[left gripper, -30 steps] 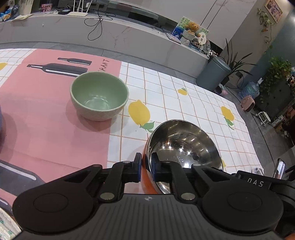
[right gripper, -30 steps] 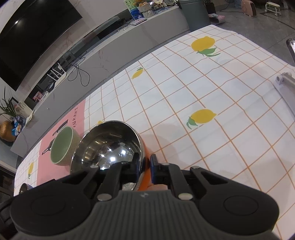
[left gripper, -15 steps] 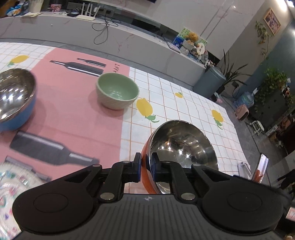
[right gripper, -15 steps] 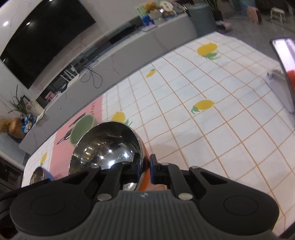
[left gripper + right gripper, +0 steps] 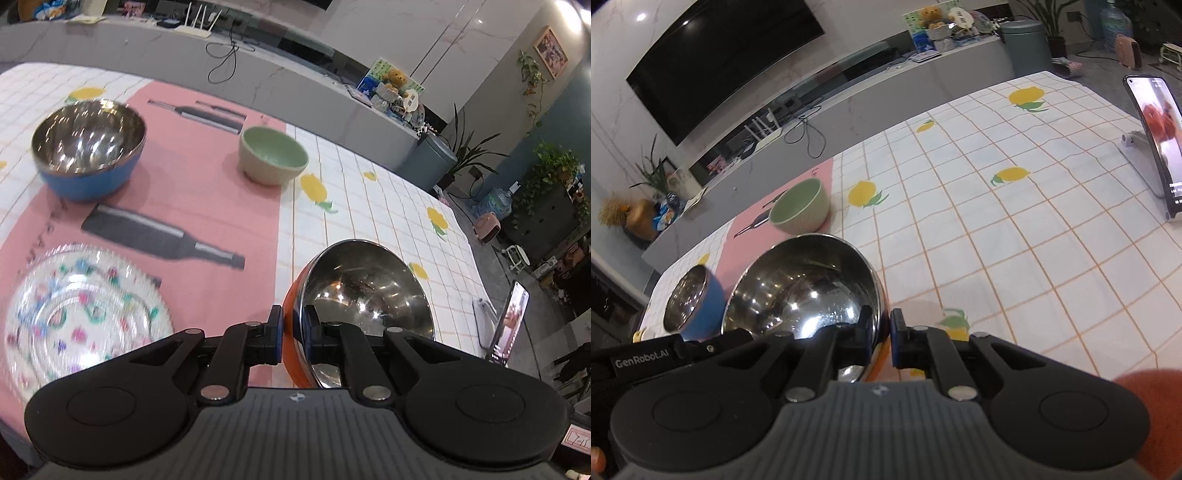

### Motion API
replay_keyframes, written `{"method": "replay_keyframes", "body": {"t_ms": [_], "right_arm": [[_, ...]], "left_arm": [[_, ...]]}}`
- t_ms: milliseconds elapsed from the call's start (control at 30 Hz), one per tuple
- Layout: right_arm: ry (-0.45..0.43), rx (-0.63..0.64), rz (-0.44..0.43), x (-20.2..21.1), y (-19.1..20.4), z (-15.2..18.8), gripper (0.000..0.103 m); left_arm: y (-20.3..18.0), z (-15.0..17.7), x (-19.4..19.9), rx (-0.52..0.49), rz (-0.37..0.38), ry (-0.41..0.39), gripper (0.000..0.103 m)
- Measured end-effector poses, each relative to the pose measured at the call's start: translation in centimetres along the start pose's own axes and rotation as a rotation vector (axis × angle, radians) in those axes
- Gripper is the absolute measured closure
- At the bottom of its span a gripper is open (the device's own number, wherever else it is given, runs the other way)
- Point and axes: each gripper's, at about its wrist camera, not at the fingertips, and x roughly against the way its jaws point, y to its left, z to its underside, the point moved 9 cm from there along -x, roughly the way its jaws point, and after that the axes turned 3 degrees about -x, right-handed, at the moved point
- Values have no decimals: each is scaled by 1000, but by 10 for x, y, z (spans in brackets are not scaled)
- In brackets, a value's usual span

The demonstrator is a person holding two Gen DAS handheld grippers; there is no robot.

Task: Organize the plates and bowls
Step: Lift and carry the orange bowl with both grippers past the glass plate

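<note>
Both grippers hold one orange bowl with a steel inside, lifted above the table. My left gripper is shut on its left rim. My right gripper is shut on its right rim, and the bowl fills the left of that view. A blue steel-lined bowl stands far left on the pink mat; it also shows in the right wrist view. A green bowl stands beyond it to the right, also in the right wrist view. A clear flowered glass plate lies near left.
A pink mat with bottle prints covers the left of the lemon-print tablecloth. A phone on a white stand stands at the table's right edge. A grey counter runs behind the table.
Both grippers have lifted and pulled back with the orange bowl. The blue bowl and the glass plate have come into the left view; the green bowl looks farther off.
</note>
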Motion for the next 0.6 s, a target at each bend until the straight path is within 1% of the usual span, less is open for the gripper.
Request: {"method": "replay_keyframes", "body": {"t_ms": [133,400,600], "right_arm": [[19,0,4,2,-3,7,96],[23,0,36,1,-6,10,96],[40,20,75,-2,-8,14,96]], "left_arm": [[2,9,2,4,-2,14,91],[7,25,-5,26,6,54,91],[7,31,-9,22,3,67,91]]}}
